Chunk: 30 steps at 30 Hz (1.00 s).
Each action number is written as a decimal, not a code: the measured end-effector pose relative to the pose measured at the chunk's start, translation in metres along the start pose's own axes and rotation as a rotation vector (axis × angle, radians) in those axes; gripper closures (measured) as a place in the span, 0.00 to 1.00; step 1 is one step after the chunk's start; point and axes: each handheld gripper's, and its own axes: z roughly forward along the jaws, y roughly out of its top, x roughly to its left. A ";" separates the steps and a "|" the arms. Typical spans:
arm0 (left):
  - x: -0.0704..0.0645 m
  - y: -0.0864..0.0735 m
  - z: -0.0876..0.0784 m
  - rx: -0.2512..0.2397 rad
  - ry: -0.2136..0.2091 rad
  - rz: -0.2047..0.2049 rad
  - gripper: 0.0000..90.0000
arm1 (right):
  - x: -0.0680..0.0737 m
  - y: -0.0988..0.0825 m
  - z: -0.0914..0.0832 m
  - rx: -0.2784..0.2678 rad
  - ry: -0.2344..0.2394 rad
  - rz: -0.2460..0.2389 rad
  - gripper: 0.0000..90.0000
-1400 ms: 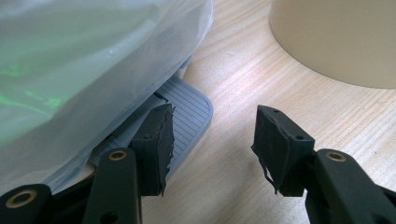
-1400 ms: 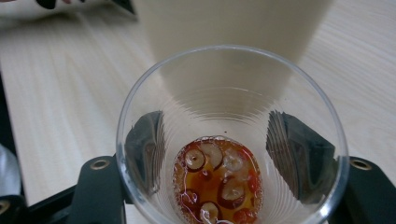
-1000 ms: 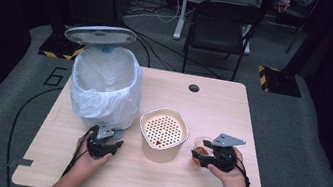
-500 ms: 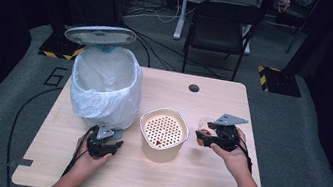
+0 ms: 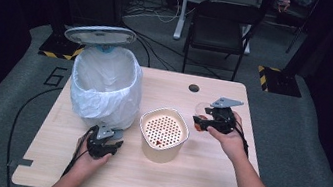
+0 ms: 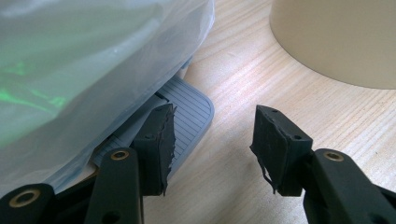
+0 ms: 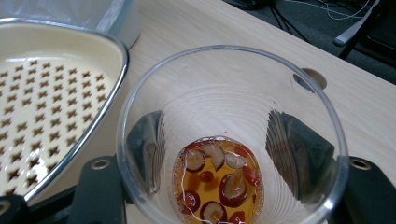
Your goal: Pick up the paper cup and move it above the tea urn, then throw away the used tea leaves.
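The right gripper (image 5: pixel 202 120) is clamped on a clear plastic cup (image 7: pixel 231 140), one jaw pressed to each side of it. In the cup's bottom sits amber liquid with what look like sliced fruit pieces (image 7: pixel 217 179). Just to that gripper's left stands a cream strainer bowl (image 5: pixel 164 132) with a perforated top. The left gripper (image 6: pixel 212 140) rests on the table (image 5: pixel 150 182) with its jaws apart and empty, a bin's grey pedal (image 6: pixel 187 109) just ahead of them under the white bag (image 5: pixel 105 84).

The bag (image 6: pixel 70 70) hangs over most of the bin's pedal (image 6: pixel 184 114), and the strainer pot (image 6: pixel 336 37) is cut off by the top edge; the clear cup (image 7: pixel 231 135) veils the right tool's black jaws
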 end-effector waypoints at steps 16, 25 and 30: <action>0.000 0.000 0.000 -0.002 -0.007 -0.027 0.55 | -0.015 0.032 0.031 -0.026 0.004 -0.010 0.41; 0.000 0.000 0.000 0.003 -0.008 -0.025 0.55 | -0.019 0.045 0.034 -0.048 0.004 -0.030 0.41; 0.000 0.000 0.000 0.000 -0.012 -0.036 0.55 | -0.014 0.053 0.031 -0.074 -0.004 -0.076 0.41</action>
